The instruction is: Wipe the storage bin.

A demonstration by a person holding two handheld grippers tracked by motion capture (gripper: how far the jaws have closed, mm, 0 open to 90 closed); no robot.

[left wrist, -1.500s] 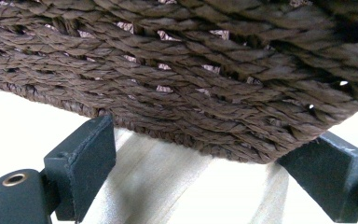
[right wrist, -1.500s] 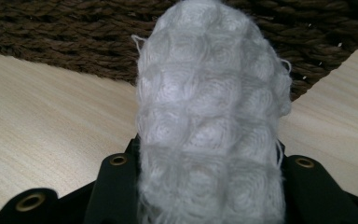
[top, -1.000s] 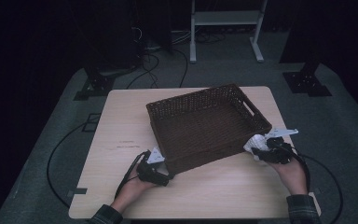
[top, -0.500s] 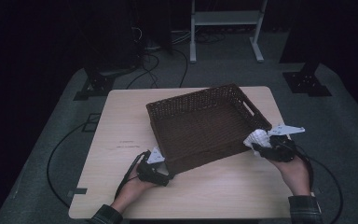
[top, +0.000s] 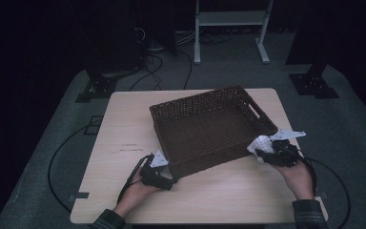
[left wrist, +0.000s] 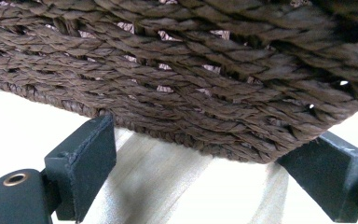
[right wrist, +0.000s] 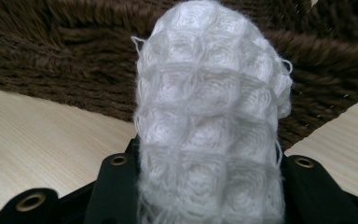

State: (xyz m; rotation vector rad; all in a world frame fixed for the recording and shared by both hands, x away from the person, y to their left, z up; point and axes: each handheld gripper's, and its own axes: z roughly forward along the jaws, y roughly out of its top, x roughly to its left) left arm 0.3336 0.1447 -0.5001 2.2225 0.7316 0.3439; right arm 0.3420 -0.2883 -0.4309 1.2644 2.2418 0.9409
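cloth: white waffle-knit cloth (right wrist: 209, 126), soft, light, floppy; likely to sag and snag on wicker; best pinched at a bunched fold, as now
cloth place: at basket's near right corner, outside the wall, above the table (top: 124, 119)
basket: brown wicker basket (top: 209, 126), stiff, light, rough weave; sits skewed mid-table, looks empty
right gripper: right gripper (top: 272, 151) clamped on the cloth, the bundle sticking out past the jaws
right hand pose: forearm in from bottom right, gripper pointing at the basket wall
left gripper: left gripper (left wrist: 205, 163) jaws wide apart, straddling the basket's near left corner, pads not pressing
left hand pose: low on the table, angled toward the basket
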